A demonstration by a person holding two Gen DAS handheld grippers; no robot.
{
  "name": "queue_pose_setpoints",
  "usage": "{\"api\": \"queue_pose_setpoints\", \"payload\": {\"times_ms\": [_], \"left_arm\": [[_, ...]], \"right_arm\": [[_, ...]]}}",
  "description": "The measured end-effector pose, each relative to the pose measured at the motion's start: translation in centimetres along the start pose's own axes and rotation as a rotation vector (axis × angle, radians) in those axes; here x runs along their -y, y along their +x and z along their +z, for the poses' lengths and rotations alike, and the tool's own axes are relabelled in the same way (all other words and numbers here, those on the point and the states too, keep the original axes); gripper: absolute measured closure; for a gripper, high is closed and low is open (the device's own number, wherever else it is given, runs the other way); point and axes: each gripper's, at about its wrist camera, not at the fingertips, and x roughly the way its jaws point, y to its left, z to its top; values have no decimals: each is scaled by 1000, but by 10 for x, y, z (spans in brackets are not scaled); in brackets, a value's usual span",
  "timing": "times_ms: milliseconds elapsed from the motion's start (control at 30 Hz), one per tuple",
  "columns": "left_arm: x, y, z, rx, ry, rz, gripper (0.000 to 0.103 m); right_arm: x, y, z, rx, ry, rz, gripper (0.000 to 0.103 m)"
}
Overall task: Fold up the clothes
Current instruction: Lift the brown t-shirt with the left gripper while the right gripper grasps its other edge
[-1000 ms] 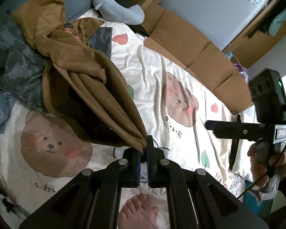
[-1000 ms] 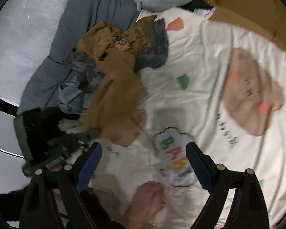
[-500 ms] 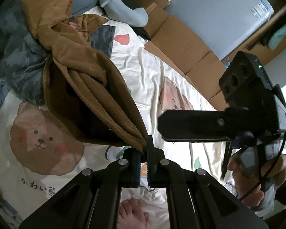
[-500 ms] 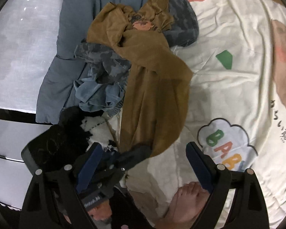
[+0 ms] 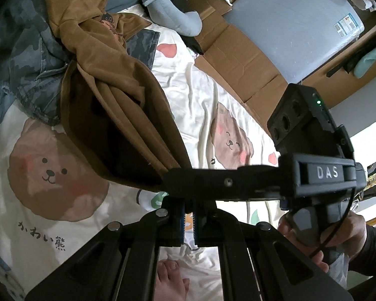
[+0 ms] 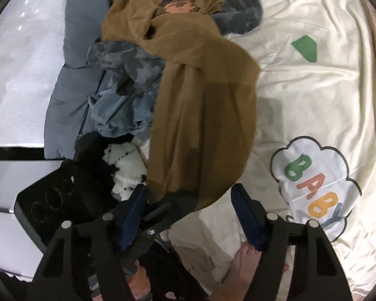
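The cream cartoon-bear bedsheet (image 5: 208, 95) carries a limp brown knit garment (image 6: 203, 115), soft and drapey, trailing from a clothes heap. The left claw (image 5: 189, 219) clenches its hem; the right claw (image 6: 188, 209) gapes beside that corner, likely the best hold.

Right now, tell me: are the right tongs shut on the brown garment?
No: the right tongs stand wide open, the brown garment hanging between their fingers.

Garment (image 6: 200, 115) on clothes pile (image 6: 122, 95), bedsheet (image 6: 313, 95) to its right
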Motion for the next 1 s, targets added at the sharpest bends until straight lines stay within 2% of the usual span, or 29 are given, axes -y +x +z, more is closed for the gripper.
{"api": "queue_pose_setpoints", "payload": {"times_ms": [133,233,267,300,333,367,400,467,500,667,833,867,900,967,1000], "left_arm": [[2,-1,-1,-4,13,-15,100],[3,-2,-2,-9,9,-33,100],[4,-2,-3,-14,12,-35,100],[4,0,-3,-30,15,-29,100],[3,3,-3,-52,13,-20,100],[1,5,-3,-72,12,-13,99],[0,6,-4,-87,11,-10,98],[-3,6,-4,-120,13,-1,94],[-4,5,-2,-136,19,8,88],[-21,-6,9,-139,43,115,87],[-53,-11,48,-72,-6,203,86],[-58,-10,57,-56,-17,217,75],[-62,-10,66,-40,-25,227,56],[-65,-10,82,4,-16,236,38],[-66,-10,91,26,-7,242,38]], "right_arm": [[9,0,2,15,53,-4,24],[20,6,3,8,109,45,24],[24,7,3,4,126,62,27],[25,8,3,1,131,94,35],[26,9,2,-2,133,129,62],[25,8,3,-2,120,136,81],[23,6,3,-1,105,140,85],[18,3,3,6,60,93,96],[15,1,3,9,38,68,96],[19,-17,6,51,-4,-36,97],[27,-43,9,105,-29,-105,97],[30,-47,10,113,-30,-119,97],[32,-51,10,122,-30,-133,97],[37,-58,9,133,-31,-157,97],[40,-60,9,136,-32,-168,97]]}}
